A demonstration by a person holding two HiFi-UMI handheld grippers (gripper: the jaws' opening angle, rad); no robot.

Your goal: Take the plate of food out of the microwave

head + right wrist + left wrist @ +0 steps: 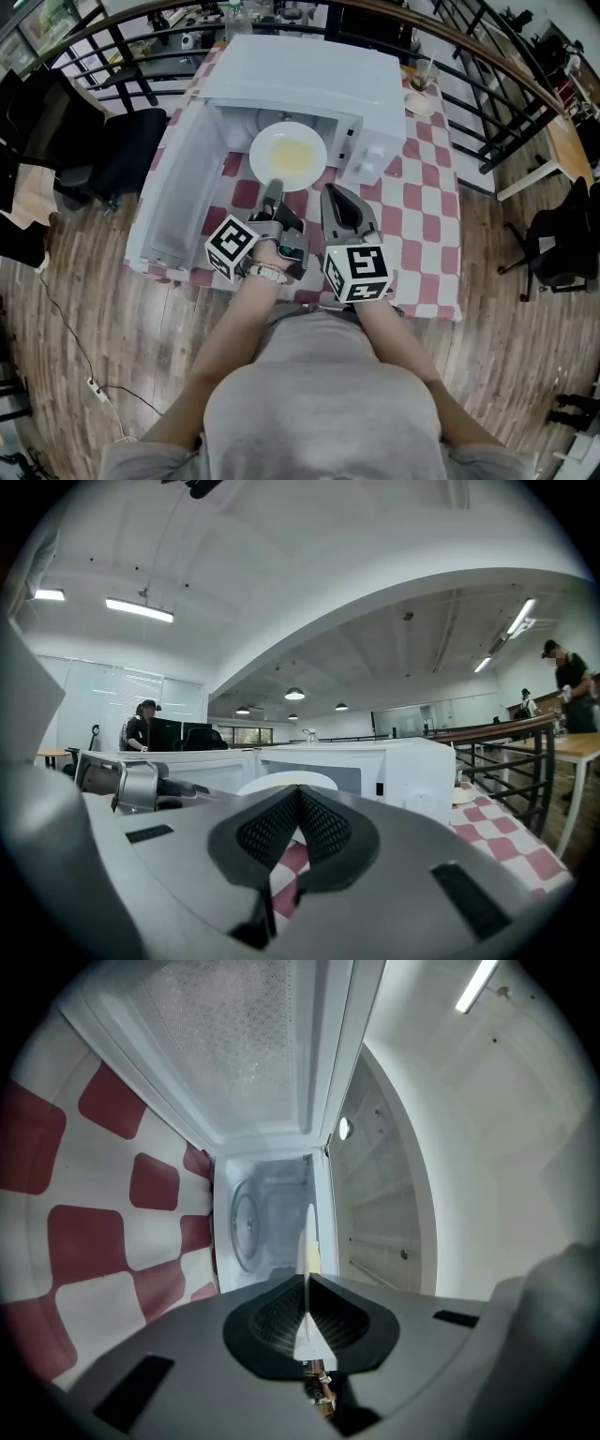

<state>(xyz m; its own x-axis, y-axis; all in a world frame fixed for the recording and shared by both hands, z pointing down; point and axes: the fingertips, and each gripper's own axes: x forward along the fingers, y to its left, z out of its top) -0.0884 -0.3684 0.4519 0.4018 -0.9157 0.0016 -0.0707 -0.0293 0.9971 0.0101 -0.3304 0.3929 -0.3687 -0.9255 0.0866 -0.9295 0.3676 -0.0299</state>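
Note:
A white plate (288,155) with pale yellow food hangs at the mouth of the white microwave (319,70), whose door (178,187) swings open to the left. My left gripper (273,187) is shut on the plate's near rim. In the left gripper view the plate (307,1251) shows edge-on between the jaws of that gripper (306,1283), with the cavity and its turntable (246,1227) behind. My right gripper (330,194) hovers just right of the plate, shut and holding nothing. From the right gripper (298,794) view the plate (281,782) peeks over the jaws.
The microwave stands on a table with a red-and-white checked cloth (427,202). A glass on a small saucer (421,94) sits at the back right corner. A black office chair (122,150) is left of the table, and dark railings (487,66) run behind.

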